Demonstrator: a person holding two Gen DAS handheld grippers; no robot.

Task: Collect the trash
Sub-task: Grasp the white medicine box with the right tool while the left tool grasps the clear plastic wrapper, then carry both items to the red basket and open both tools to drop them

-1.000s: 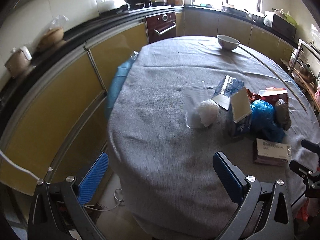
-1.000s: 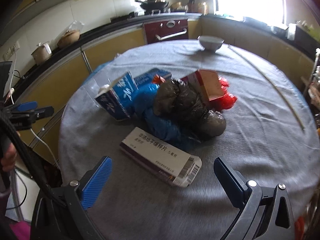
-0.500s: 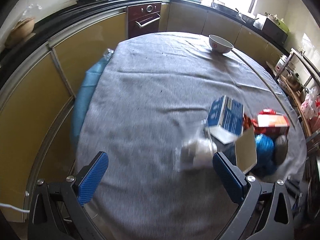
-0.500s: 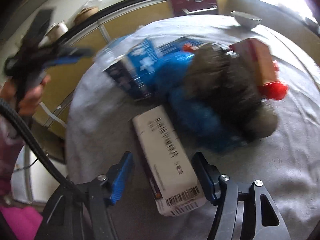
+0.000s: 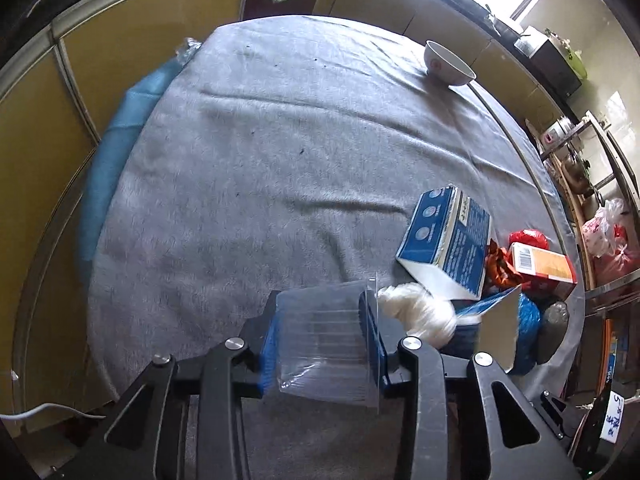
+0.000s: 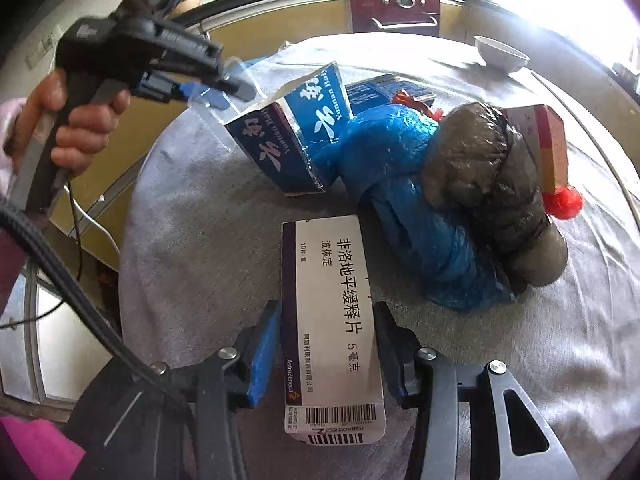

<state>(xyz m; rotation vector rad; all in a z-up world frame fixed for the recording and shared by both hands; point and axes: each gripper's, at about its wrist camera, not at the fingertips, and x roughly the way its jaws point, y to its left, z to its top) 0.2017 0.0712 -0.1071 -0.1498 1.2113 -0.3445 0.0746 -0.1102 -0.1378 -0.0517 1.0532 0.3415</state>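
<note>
My left gripper (image 5: 324,344) is shut on a clear plastic cup (image 5: 328,340), lying sideways between the blue pads. A white crumpled wad (image 5: 420,310) lies just right of it. My right gripper (image 6: 326,348) is shut on a white and purple medicine box (image 6: 330,320) lying on the grey tablecloth. Behind it sits a pile of trash: a blue plastic bag (image 6: 412,208), a dark grey bag (image 6: 492,184), a torn blue carton (image 6: 292,136), an orange box (image 6: 548,140). The left gripper also shows in the right wrist view (image 6: 216,76), hand-held, at the pile's left.
A round table under a grey cloth (image 5: 280,152) carries a white bowl (image 5: 448,64) at the far side. A blue and white tissue box (image 5: 448,248) lies by the pile. Yellow kitchen cabinets (image 5: 120,52) curve around the table. A shelf rack (image 5: 592,184) stands right.
My left gripper moved in and shut on the clear cup. My right gripper moved down over the medicine box and shut on it.
</note>
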